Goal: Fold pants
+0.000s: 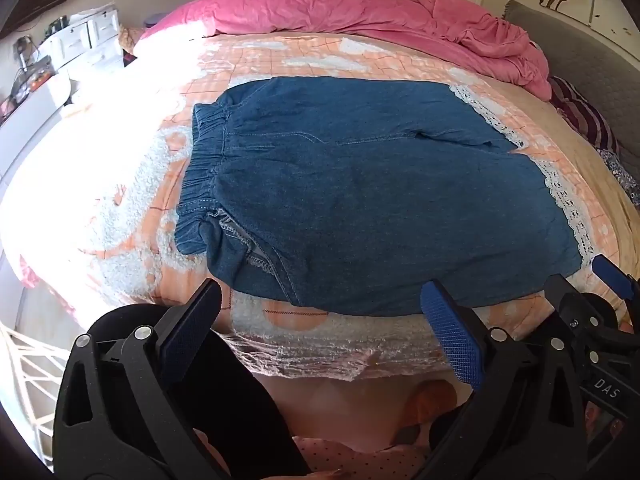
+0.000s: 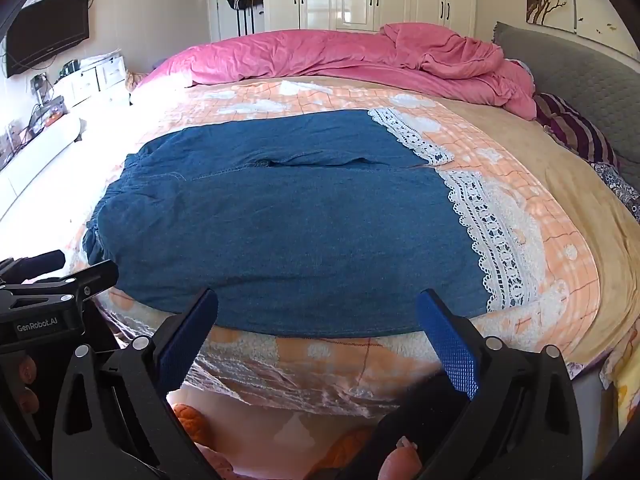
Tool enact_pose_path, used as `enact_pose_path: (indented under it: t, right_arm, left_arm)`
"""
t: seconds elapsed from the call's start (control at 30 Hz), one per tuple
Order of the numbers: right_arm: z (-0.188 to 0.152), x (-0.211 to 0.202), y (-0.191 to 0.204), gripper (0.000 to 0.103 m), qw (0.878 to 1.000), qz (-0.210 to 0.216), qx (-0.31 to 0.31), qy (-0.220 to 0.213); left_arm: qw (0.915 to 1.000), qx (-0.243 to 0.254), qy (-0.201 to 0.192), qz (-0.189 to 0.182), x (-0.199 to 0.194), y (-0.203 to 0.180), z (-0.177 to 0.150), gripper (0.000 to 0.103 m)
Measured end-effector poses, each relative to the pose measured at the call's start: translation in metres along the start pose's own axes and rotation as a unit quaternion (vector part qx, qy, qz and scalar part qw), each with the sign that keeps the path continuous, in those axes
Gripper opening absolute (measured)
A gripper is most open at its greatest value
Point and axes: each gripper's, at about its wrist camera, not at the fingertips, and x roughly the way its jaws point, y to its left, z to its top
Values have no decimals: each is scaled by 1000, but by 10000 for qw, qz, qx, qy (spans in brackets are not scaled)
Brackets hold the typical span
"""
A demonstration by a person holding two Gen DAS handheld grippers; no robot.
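Blue denim pants (image 1: pixel 360 200) (image 2: pixel 280 220) lie flat on the bed, legs side by side. The elastic waistband (image 1: pixel 204 168) is at the left and the white lace hems (image 1: pixel 568 208) (image 2: pixel 496 240) are at the right. My left gripper (image 1: pixel 320 296) hovers open at the pants' near edge, towards the waistband end, holding nothing. My right gripper (image 2: pixel 318 304) is open too, over the near edge closer to the lace hems, with nothing between its fingers. Each gripper shows at the edge of the other's view: the right one (image 1: pixel 612 276), the left one (image 2: pixel 60 292).
The pants rest on an orange-and-white fleece blanket (image 1: pixel 280 52) (image 2: pixel 540 216) whose near edge hangs below the grippers. A bunched pink duvet (image 1: pixel 360 12) (image 2: pixel 340 52) lies along the far side. A grey headboard (image 2: pixel 580 72) and striped cloth (image 2: pixel 576 132) are right; white drawers (image 1: pixel 80 44) are left.
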Motion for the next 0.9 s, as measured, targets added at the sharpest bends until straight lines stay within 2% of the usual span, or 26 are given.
enact_pose_path:
  t: [0.1, 0.13, 0.23, 0.27, 0.9]
  right_arm:
    - [3, -1, 3, 99, 10000, 15, -23, 4]
    - [4, -1, 4, 99, 10000, 6, -35, 6]
    - [9, 0, 4, 99, 10000, 5, -35, 5]
    - [1, -5, 2, 99, 10000, 6, -14, -56]
    - [1, -7, 1, 99, 9999, -59, -35, -155]
  left_arm:
    - [10000, -59, 60, -15, 4, 3, 3, 94]
    - [9998, 118, -121, 81, -2, -3, -1, 94]
    - [9997, 147, -153, 94, -3, -7, 0, 94]
    - [9997, 161, -163, 94, -3, -8, 0, 94]
    - [9993, 232, -269, 134, -9, -10, -3, 94]
